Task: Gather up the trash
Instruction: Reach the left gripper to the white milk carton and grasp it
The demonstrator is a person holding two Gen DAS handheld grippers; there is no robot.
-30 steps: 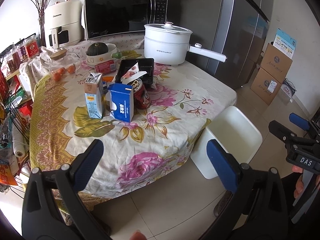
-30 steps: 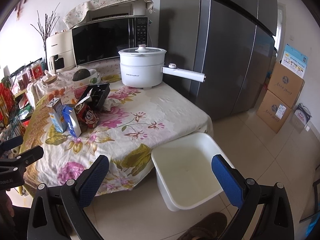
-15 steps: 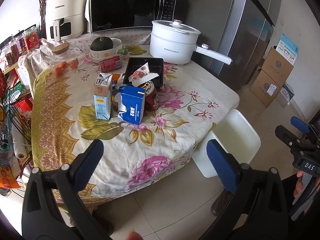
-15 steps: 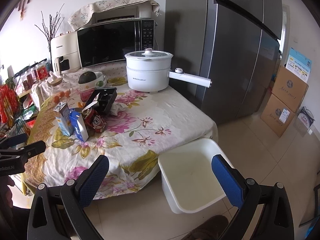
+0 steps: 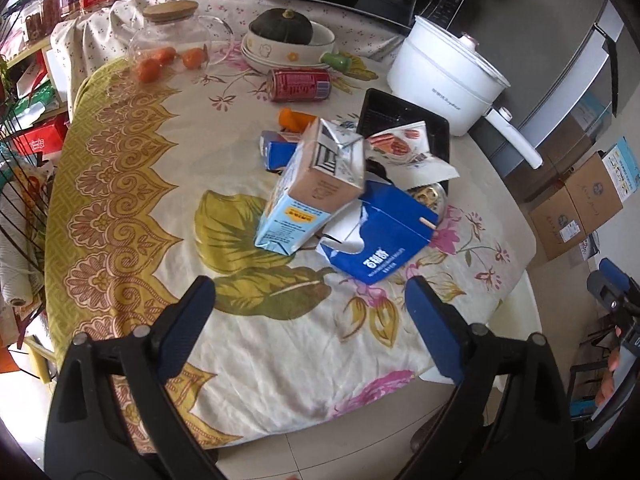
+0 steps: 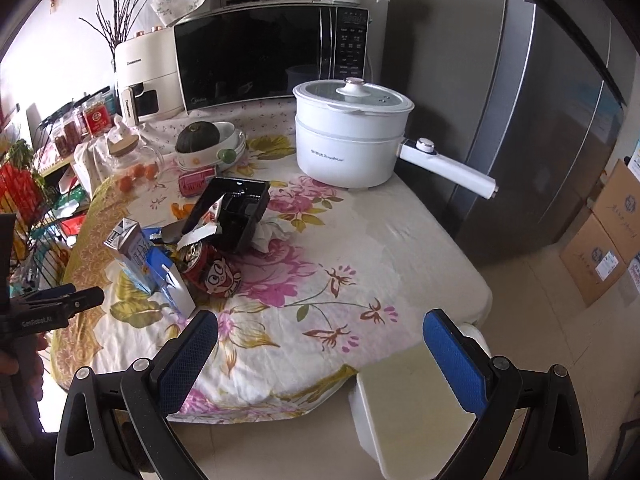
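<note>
Trash lies clustered on the floral tablecloth: a light-blue milk carton (image 5: 312, 188) leaning on a dark-blue carton (image 5: 380, 236), a black plastic tray (image 5: 404, 128) with a torn wrapper (image 5: 408, 152), a red snack can (image 6: 212, 272) and a lying red soda can (image 5: 300, 84). The cartons also show in the right wrist view (image 6: 132, 252). My left gripper (image 5: 312, 320) is open and empty, above the table's near edge, just short of the cartons. My right gripper (image 6: 320, 352) is open and empty over the table's front corner, above a white bin (image 6: 416, 408) on the floor.
A white electric pot (image 6: 348, 140) with a long handle, a microwave (image 6: 264, 56), a bowl with a squash (image 5: 284, 36) and a glass jar (image 5: 172, 36) stand at the back. A fridge (image 6: 540, 120) and cardboard boxes (image 6: 600, 240) are right. A wire rack (image 5: 20, 184) is left.
Both grippers have moved forward toward the table. The left one has come in close over the table edge, so the cartons now loom large. Both stay open.
</note>
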